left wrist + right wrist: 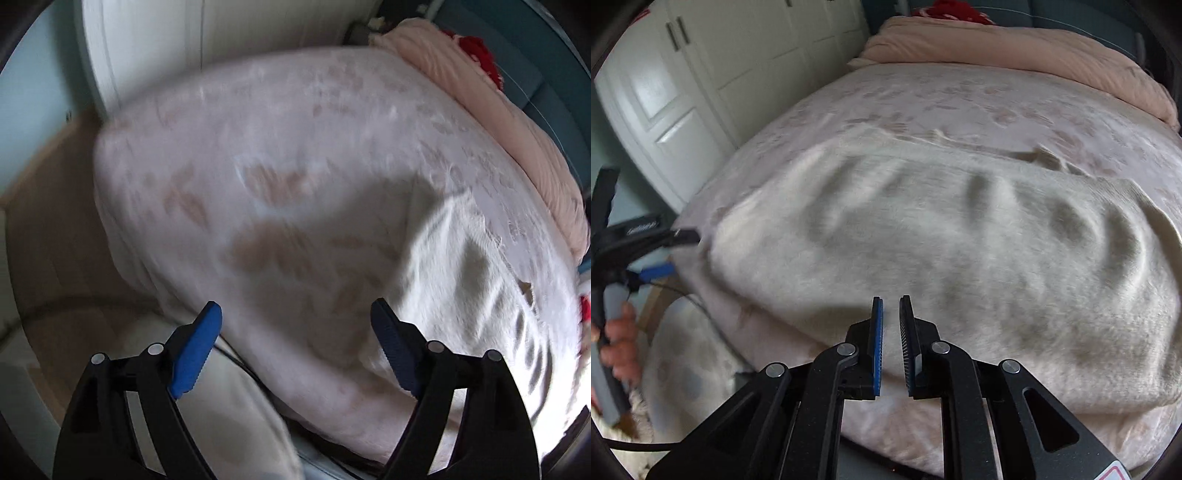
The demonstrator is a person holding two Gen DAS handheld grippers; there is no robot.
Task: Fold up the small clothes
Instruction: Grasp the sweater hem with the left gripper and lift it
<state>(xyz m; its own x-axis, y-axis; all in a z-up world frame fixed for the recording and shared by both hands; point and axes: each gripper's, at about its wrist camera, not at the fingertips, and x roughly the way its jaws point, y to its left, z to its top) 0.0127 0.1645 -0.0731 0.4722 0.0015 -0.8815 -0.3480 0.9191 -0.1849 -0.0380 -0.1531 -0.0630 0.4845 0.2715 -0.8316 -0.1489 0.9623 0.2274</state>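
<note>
A cream knitted garment point(953, 251) lies spread flat on the pink patterned bedspread point(923, 99). In the left wrist view only its left end point(454, 266) shows, at the right. My left gripper point(295, 314) is open and empty, above the bed's near left edge, left of the garment. It also shows in the right wrist view point(657, 254) at the far left, held by a hand. My right gripper point(891, 306) hovers over the garment's near edge, its jaws a narrow gap apart with nothing between them.
A folded peach duvet point(1015, 48) lies along the bed's far side with a red item point(945, 11) behind it. White wardrobe doors point(683, 81) stand to the left. A cable point(701, 302) and a pale cushion point(687, 369) lie by the bed's near left corner.
</note>
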